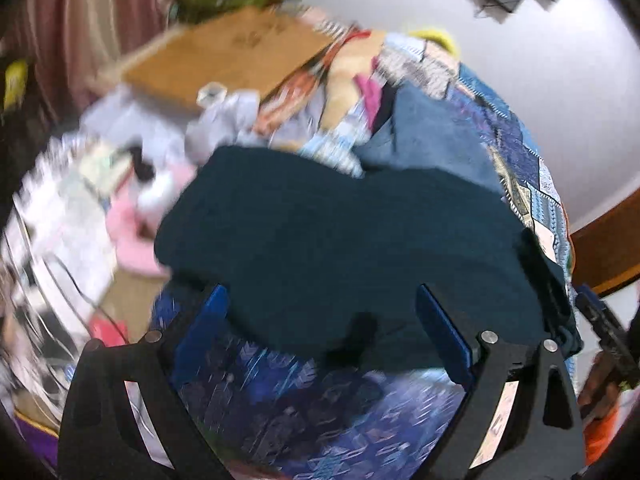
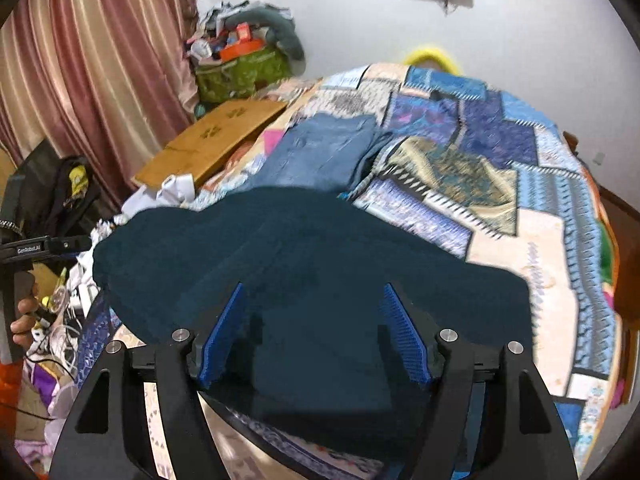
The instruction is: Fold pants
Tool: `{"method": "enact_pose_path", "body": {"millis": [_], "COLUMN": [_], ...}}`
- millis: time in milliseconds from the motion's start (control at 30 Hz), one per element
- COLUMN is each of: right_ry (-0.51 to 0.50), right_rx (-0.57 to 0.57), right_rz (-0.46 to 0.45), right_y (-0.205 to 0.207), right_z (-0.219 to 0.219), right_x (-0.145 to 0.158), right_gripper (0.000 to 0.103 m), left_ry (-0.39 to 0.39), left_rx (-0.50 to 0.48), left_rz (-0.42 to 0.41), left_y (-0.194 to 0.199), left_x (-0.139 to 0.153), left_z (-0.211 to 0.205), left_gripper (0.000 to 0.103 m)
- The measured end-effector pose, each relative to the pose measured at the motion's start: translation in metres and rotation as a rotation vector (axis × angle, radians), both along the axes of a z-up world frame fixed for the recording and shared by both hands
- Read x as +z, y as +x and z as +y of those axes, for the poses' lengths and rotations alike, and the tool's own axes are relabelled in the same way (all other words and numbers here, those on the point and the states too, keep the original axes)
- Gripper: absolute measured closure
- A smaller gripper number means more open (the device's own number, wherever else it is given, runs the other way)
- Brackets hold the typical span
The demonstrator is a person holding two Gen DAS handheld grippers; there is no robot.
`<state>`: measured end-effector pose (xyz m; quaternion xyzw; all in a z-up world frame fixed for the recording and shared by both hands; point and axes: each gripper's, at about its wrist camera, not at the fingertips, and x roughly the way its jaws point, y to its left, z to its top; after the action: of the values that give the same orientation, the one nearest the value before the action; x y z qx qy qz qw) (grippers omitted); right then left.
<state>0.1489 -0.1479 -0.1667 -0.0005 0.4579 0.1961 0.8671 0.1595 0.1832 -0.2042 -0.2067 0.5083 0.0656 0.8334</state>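
Pants (image 2: 304, 280), dark teal and lumpy, lie spread on the patchwork bedspread (image 2: 500, 184), with folded blue jeans (image 2: 324, 152) beyond them. Right gripper (image 2: 316, 336) hangs over the cloth, spread wide, holding nothing. Left gripper (image 1: 324, 332) gapes likewise at the near edge; its blurred view alone shows pink clothing (image 1: 132, 232).

A patchwork-quilted bed (image 2: 500, 184) stands by a white wall (image 2: 520, 32), with pink curtains (image 2: 92, 72) left.
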Motion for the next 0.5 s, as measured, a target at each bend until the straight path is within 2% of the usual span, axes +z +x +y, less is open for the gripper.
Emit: {"method": "enact_pose_path", "body": {"millis": [100, 233, 500], "right_ry": [-0.023, 0.02, 0.011], "right_rx": [0.009, -0.015, -0.001], "right_rz": [0.058, 0.085, 0.1], "right_y": [0.0, -0.003, -0.002], "right_z": [0.009, 0.003, 0.005], "right_x": [-0.02, -0.024, -0.023], "right_gripper": [0.036, 0.033, 0.033], "left_ry": [-0.126, -0.322, -0.549], "left_rx": [0.016, 0.032, 0.086], "left_rz": [0.064, 0.12, 0.057], "left_y": [-0.007, -0.015, -0.006], "left_x": [-0.028, -0.062, -0.086], "left_z": [0.014, 0.024, 0.042], "left_gripper": [0.007, 0.007, 0.004]}}
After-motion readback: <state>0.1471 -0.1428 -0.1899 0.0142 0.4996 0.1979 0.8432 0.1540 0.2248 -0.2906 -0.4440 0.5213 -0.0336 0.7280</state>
